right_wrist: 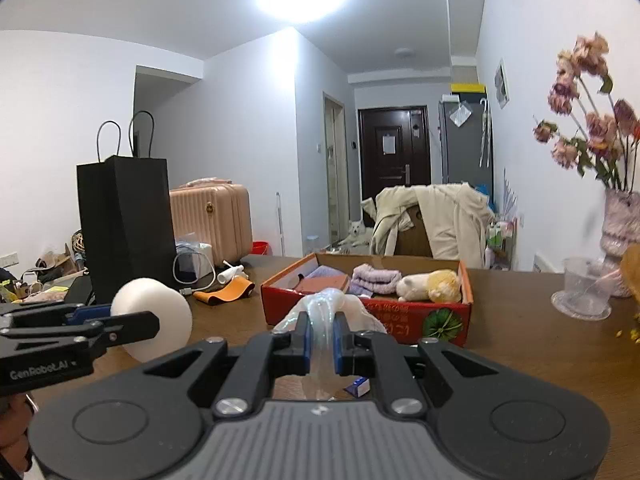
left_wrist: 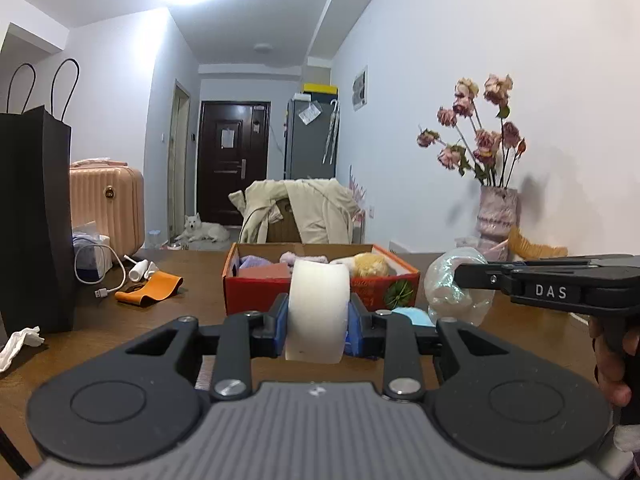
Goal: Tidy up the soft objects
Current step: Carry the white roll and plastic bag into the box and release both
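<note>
Above a brown wooden table (left_wrist: pixel 200 280), the left claw (left_wrist: pixel 316 330) clamps a white sponge (left_wrist: pixel 318 312) upright between its blue pads (left_wrist: pixel 282 326), its jaws spread only as wide as the sponge, while the right claw (right_wrist: pixel 322 342) pinches a clear plastic bag (right_wrist: pixel 324 320) with its jaws nearly together. Straight ahead of both claws stands an open red cardboard box (right_wrist: pixel 400 320) holding a purple towel (right_wrist: pixel 376 276), a yellow and white plush toy (right_wrist: pixel 432 286) and a reddish-brown block (right_wrist: pixel 322 282). Left of the left claw lie an orange band (left_wrist: pixel 150 286), a white cable (left_wrist: pixel 100 276) and a crumpled tissue (left_wrist: pixel 20 340) beside a tall black paper bag (left_wrist: pixel 36 220). Right of the right claw, a clear plastic cup (right_wrist: pixel 584 290) sits near a vase (right_wrist: pixel 622 232) of dried roses (right_wrist: pixel 588 120). Beyond the table a white dog (left_wrist: pixel 204 232) lies on the floor before a dark door (left_wrist: pixel 232 160)
</note>
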Available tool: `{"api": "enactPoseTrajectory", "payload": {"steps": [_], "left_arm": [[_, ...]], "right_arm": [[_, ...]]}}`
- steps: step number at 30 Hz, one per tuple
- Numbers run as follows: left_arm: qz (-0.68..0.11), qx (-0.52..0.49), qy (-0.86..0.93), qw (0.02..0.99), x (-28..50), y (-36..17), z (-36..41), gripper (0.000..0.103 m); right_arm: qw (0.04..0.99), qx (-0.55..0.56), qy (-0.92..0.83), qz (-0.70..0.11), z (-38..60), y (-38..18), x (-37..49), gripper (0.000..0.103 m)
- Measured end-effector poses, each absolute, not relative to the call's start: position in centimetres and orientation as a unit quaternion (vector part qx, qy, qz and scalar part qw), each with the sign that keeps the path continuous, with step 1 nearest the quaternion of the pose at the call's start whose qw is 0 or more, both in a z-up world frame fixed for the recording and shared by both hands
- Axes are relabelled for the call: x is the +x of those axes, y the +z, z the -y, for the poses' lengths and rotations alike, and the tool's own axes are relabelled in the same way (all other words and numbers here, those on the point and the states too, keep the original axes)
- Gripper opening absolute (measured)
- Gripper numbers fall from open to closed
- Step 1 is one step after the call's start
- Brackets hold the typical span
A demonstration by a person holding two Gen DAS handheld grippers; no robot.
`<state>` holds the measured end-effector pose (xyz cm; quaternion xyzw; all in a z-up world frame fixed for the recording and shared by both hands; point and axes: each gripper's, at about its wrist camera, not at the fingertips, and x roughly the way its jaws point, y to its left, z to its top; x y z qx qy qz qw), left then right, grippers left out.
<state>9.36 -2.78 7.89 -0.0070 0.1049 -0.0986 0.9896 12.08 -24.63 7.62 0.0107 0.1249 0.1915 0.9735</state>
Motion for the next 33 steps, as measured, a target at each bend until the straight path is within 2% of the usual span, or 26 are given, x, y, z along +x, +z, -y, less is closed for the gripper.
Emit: {"api": "enactPoseTrajectory", "payload": {"steps": [6, 12, 17, 21, 26, 29, 32, 33], "left_arm": [[-0.119, -0.004, -0.109, 0.987, 10.3, 7.7, 4.0, 0.029], [-0.141, 0.01, -0.123, 0.982, 16.2, 8.0, 5.5, 0.029], [-0.178, 0.008, -0.127, 0.976, 26.6, 9.2, 6.8, 0.029], [-0.231, 0.002, -0.113, 0.966, 36.0, 8.5, 7.6, 0.029], [-0.291, 0.006, -0.102, 0.951, 44.7, 5.6, 7.8, 0.029], [-0.299, 0.015, -0.101, 0.949, 47.1, 4.0, 8.0, 0.035], [-0.32, -0.002, -0.105, 0.942, 48.7, 3.1, 7.9, 0.047], [-0.319, -0.005, -0.11, 0.941, 48.8, 3.0, 7.8, 0.053]], "right_arm": [[0.975, 0.031, 0.175, -0.132, 26.2, 6.8, 11.6, 0.01], [0.971, 0.042, 0.188, -0.138, 27.8, 7.0, 15.9, 0.01], [0.964, 0.028, 0.221, -0.145, 28.2, 9.7, 25.2, 0.011], [0.952, 0.033, 0.231, -0.199, 27.6, 10.7, 35.8, 0.011], [0.93, 0.035, 0.241, -0.276, 24.9, 8.6, 47.5, 0.012], [0.918, 0.029, 0.236, -0.316, 23.1, 6.2, 52.6, 0.013], [0.908, 0.024, 0.232, -0.348, 22.0, 4.1, 55.5, 0.022], [0.906, 0.021, 0.231, -0.353, 21.7, 3.6, 56.0, 0.028]]}}
